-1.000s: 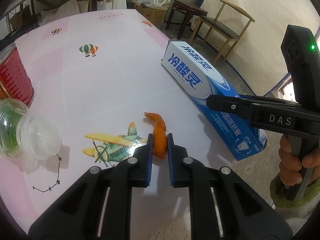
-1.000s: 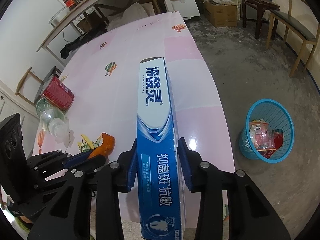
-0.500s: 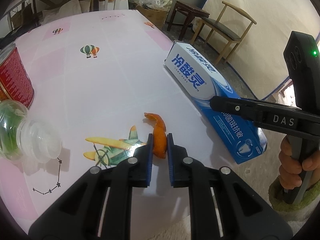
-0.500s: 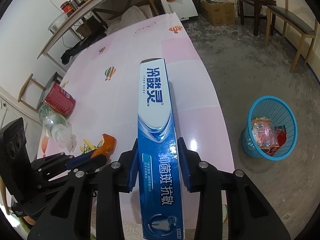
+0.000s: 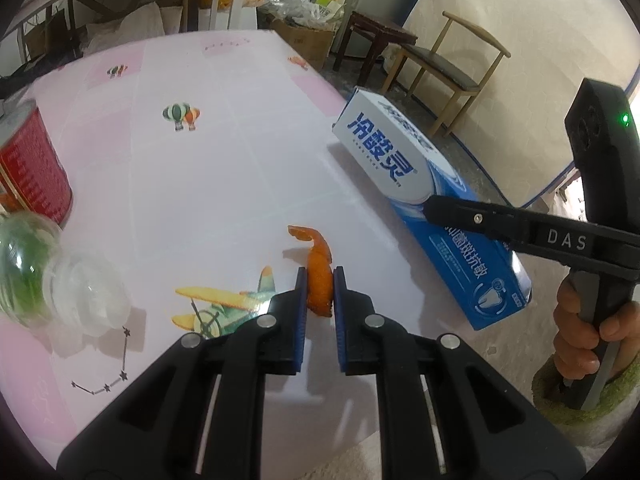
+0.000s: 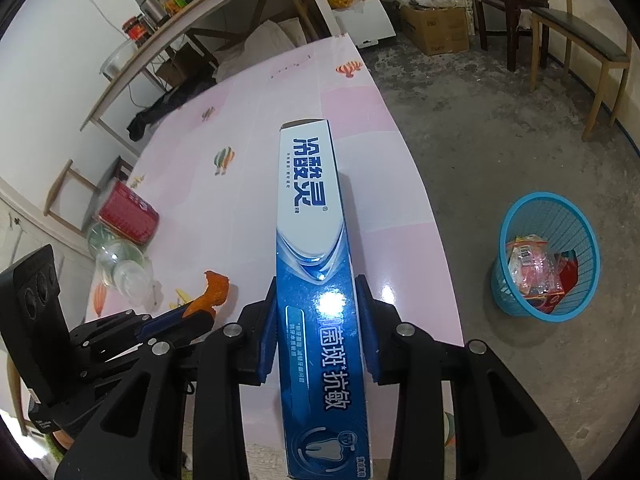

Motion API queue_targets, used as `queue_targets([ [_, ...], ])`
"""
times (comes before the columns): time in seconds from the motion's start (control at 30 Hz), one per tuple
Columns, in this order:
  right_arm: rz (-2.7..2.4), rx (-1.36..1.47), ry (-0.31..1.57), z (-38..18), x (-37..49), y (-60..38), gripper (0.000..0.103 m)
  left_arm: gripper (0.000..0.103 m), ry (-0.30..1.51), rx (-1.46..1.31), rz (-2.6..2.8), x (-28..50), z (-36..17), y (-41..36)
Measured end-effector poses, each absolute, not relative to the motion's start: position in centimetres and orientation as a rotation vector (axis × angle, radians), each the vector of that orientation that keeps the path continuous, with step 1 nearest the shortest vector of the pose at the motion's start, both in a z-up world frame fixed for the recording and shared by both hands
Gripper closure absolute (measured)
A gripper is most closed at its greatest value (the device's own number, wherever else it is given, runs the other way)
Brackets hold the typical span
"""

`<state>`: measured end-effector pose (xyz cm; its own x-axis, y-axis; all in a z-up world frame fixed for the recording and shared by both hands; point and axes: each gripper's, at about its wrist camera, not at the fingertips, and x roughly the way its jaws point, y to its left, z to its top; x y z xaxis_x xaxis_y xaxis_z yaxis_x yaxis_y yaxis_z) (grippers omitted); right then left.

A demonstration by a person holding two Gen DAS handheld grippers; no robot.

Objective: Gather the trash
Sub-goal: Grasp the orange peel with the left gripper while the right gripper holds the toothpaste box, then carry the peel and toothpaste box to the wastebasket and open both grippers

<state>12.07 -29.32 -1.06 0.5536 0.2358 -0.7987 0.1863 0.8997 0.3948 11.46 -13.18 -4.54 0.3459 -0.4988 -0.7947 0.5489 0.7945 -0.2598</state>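
My left gripper (image 5: 319, 276) is shut on a curled orange peel (image 5: 318, 268), held just above the pink table (image 5: 224, 152); the peel (image 6: 214, 290) also shows at the left of the right wrist view. My right gripper (image 6: 316, 284) is shut on a long blue-and-white toothpaste box (image 6: 314, 248), lifted off the table at its right edge. The same box (image 5: 420, 200) appears at the right of the left wrist view, clamped by the right gripper's black fingers (image 5: 480, 216), with a hand (image 5: 584, 336) on the handle.
A red can (image 5: 32, 176) and a clear bottle with green contents (image 5: 44, 284) lie at the table's left. A blue trash basket (image 6: 548, 256) holding wrappers stands on the concrete floor right of the table. Wooden chairs (image 5: 452, 68), boxes and bags are at the back.
The toothpaste box has risen and swung slightly in the right gripper. The left gripper holds the peel as before.
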Motion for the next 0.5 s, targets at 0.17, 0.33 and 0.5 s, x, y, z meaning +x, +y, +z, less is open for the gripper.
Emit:
queue_targets([
  [0.17, 0.034, 0.504, 0.962, -0.3, 11.6, -30.3, 0.069, 0.093, 0.969, 0.053, -0.697, 11.6, -2.7, -13.6],
  [0.33, 0.024, 0.535, 0.928, 0.4, 11.1, -31.6, 0.069, 0.093, 0.923, 0.056, -0.733, 11.9, -0.6, -15.0],
  [0.5, 0.000, 0.568, 0.891, 1.0, 10.3, -33.3, 0.069, 0.093, 0.899, 0.070, -0.769, 12.1, 0.8, -16.8],
])
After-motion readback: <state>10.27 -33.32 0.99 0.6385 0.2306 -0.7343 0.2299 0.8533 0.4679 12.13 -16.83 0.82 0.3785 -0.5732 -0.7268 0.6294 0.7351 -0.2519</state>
